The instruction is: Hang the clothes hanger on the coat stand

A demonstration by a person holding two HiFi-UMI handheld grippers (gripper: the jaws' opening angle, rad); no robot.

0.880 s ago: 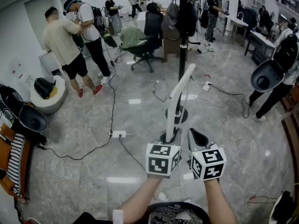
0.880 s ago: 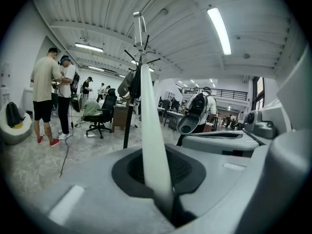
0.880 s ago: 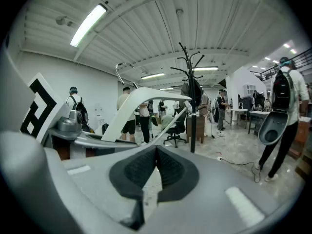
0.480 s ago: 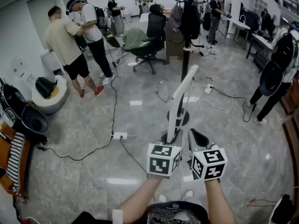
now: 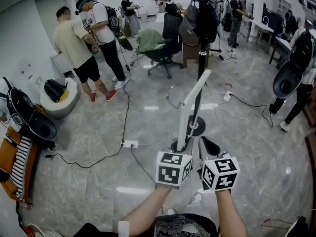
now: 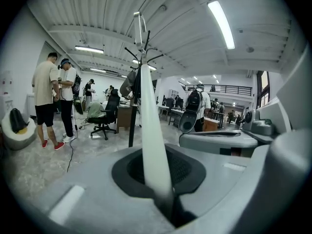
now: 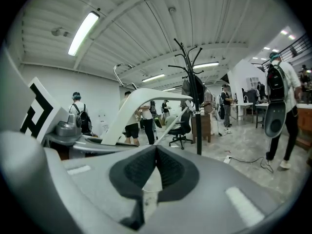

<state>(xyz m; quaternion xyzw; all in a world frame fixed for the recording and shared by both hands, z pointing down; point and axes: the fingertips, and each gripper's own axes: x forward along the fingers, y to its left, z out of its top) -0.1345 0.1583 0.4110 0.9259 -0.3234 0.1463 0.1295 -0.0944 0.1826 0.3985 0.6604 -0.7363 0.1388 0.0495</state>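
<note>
The left gripper [image 5: 178, 149] clamps the lower end of a white hanger [image 5: 190, 105]. The slim, pale plastic arm rises steeply from its fingers with the metal hook uppermost, seemingly held ready for hooking. Beside it, the right gripper [image 5: 208, 146] is closed on nothing. Well beyond both fingertips stands the black coat stand [image 5: 201, 58].
</note>
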